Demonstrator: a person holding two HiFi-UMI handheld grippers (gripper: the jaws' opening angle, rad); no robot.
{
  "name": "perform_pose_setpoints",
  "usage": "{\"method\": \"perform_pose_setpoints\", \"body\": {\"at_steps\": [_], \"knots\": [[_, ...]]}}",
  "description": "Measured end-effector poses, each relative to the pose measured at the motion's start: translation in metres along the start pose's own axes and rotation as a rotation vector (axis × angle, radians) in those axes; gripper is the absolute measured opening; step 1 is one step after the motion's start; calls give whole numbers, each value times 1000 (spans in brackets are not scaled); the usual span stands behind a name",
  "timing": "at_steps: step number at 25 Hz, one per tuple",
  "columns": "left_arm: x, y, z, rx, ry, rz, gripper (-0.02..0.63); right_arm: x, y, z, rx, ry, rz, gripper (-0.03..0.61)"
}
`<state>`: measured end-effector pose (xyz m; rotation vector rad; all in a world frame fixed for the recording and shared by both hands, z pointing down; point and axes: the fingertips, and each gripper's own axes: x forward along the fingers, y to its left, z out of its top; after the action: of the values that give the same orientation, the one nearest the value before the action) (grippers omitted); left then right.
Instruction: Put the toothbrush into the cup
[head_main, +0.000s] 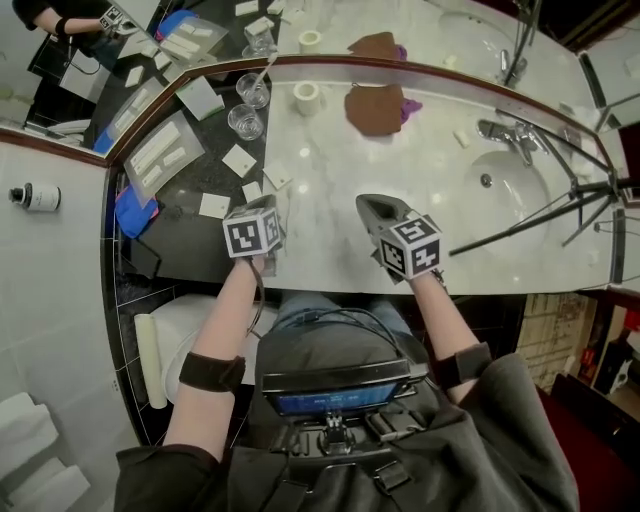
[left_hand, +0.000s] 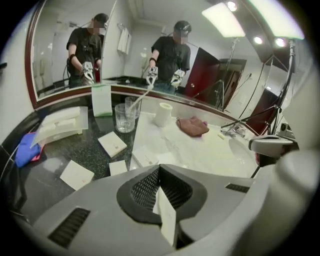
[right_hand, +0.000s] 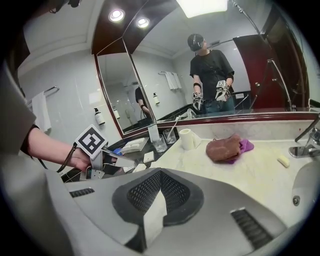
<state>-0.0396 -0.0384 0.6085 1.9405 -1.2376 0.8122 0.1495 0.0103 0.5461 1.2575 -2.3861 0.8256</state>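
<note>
A white toothbrush (head_main: 263, 74) stands tilted in the farther of two clear glass cups (head_main: 253, 90), by the mirror; the nearer glass (head_main: 245, 121) is empty. The left gripper view shows the same toothbrush (left_hand: 143, 97) in its cup (left_hand: 132, 106) beyond the nearer glass (left_hand: 124, 118). My left gripper (head_main: 270, 207) hovers over the seam between dark and pale counter, well short of the cups, shut on nothing (left_hand: 161, 187). My right gripper (head_main: 368, 203) hangs over the marble, also shut and empty (right_hand: 159, 192).
Several white packets (head_main: 240, 159) lie on the dark counter, with a blue cloth (head_main: 130, 215) at its left edge. A paper roll (head_main: 306, 96) and a brown cloth (head_main: 374, 108) sit near the mirror. The faucet (head_main: 510, 133), sink (head_main: 515, 195) and tripod legs (head_main: 540, 215) fill the right.
</note>
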Motion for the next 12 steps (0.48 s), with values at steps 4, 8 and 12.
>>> {"method": "perform_pose_setpoints", "body": {"at_steps": [4,8,12], "knots": [[-25,-11,20,50,-129,-58,3,-4,3,11,-30,-12,3,6],[-54,-19,32,84,-230,-106,3,-9,6,21,-48,-27,1,6],[-79,-18,36,112,-288,-104,3,-13,4,28,-53,-47,-7,6]]}}
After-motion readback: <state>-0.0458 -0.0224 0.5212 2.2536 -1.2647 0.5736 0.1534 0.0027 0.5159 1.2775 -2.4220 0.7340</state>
